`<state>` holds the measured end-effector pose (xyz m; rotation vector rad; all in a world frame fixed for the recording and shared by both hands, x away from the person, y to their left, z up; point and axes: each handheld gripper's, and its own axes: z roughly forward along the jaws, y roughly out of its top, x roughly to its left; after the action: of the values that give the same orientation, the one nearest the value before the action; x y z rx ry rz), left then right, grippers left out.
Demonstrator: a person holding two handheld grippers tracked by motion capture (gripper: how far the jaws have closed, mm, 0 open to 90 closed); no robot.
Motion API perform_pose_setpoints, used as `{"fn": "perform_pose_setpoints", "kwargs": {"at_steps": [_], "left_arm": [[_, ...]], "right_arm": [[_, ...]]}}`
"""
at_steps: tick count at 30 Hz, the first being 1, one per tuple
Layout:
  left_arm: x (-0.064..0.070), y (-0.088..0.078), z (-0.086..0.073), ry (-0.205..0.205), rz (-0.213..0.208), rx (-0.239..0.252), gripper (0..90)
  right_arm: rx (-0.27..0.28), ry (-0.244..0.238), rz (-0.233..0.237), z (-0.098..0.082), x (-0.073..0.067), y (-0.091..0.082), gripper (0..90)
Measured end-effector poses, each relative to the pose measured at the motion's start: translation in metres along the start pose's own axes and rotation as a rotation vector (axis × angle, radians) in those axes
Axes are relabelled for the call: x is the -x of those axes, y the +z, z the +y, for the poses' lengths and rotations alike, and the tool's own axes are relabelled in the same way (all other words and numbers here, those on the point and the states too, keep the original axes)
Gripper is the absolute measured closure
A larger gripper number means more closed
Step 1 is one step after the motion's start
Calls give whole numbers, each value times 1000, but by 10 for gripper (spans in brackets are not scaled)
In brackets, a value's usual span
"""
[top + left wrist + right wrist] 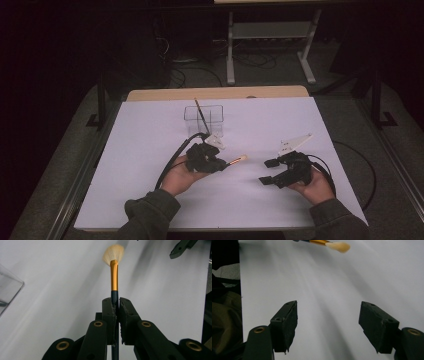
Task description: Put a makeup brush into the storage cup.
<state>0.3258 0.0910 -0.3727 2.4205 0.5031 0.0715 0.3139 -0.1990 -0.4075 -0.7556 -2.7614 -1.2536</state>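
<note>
My left gripper (223,165) is shut on a small fan brush (238,160) with a dark handle, gold ferrule and pale bristles. In the left gripper view the brush (114,277) sticks out between the closed jaws of the left gripper (116,302), bristles spread at the top. A clear plastic holder (203,120) stands at the back of the white table sheet (150,165) with one dark brush (201,116) leaning in it. My right gripper (269,171) is open and empty to the right; in the right gripper view, the right gripper (328,322) is wide apart, with the brush tip (338,246) beyond it.
The holder's corner (10,290) shows at the left of the left gripper view. Black cables (350,160) trail from both grippers across the sheet and off its right edge. A white metal stand (270,40) rises behind the table.
</note>
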Motion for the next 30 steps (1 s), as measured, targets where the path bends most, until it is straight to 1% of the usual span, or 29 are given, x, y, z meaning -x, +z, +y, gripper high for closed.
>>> {"fn": "perform_pose_setpoints", "kwargs": {"at_steps": [1, 2, 4, 6, 7, 8, 9, 11, 12, 14, 15, 16, 17, 18, 20, 22, 23, 25, 26, 27, 30], "left_arm": [[0, -3, -2, 7, -3, 4, 833], [0, -6, -3, -1, -5, 12, 833], [-1, -12, -7, 13, -2, 16, 833], [-1, -17, -10, 12, -9, 23, 833], [-1, -19, -12, 8, -10, 32, 833], [-1, -22, -13, 20, -8, 26, 833], [-1, -24, -15, 21, -7, 33, 833], [-1, -28, -18, 25, -9, 21, 833], [-1, -29, -19, 21, -5, 25, 833], [-1, -32, -22, 36, -8, 17, 833], [-1, -34, -23, 39, -11, 22, 833], [0, -35, -25, 32, -17, 26, 832], [0, -36, -26, 46, -18, 24, 833], [1, -37, -26, 43, -18, 29, 833], [2, -39, -28, 52, -31, 32, 833], [3, -40, -29, 56, -32, 32, 833], [3, -40, -30, 58, -36, 36, 832], [4, -42, -31, 65, -44, 37, 832], [4, -41, -31, 67, -46, 37, 832], [6, -41, -32, 64, -50, 39, 832], [6, -42, -33, 76, -66, 44, 832]], "right_arm": [[1, 0, 5, 2, -1, 1, 301], [-1, -7, 10, 5, -1, 2, 299], [1, -14, 21, 12, -4, 4, 300], [7, -31, 31, 19, -6, 5, 300], [11, -32, 36, 22, -7, 6, 299], [11, -32, 41, 24, -8, 6, 299], [12, -36, 44, 26, -9, 7, 300], [9, -48, 53, 32, -10, 9, 299], [8, -50, 54, 34, -11, 10, 299], [10, -56, 62, 37, -12, 12, 300], [11, -53, 75, 39, -12, 14, 299], [5, -57, 78, 41, -13, 16, 298], [3, -64, 77, 42, -14, 17, 298], [2, -66, 83, 45, -15, 18, 298], [-1, -74, 92, 48, -17, 21, 298], [-2, -81, 101, 52, -18, 23, 297], [-3, -97, 94, 53, -18, 24, 296], [-6, -96, 109, 57, -19, 26, 295], [-2, -105, 113, 58, -19, 27, 296], [-2, -106, 115, 59, -20, 28, 295], [-13, -114, 127, 63, -22, 32, 295]]}}
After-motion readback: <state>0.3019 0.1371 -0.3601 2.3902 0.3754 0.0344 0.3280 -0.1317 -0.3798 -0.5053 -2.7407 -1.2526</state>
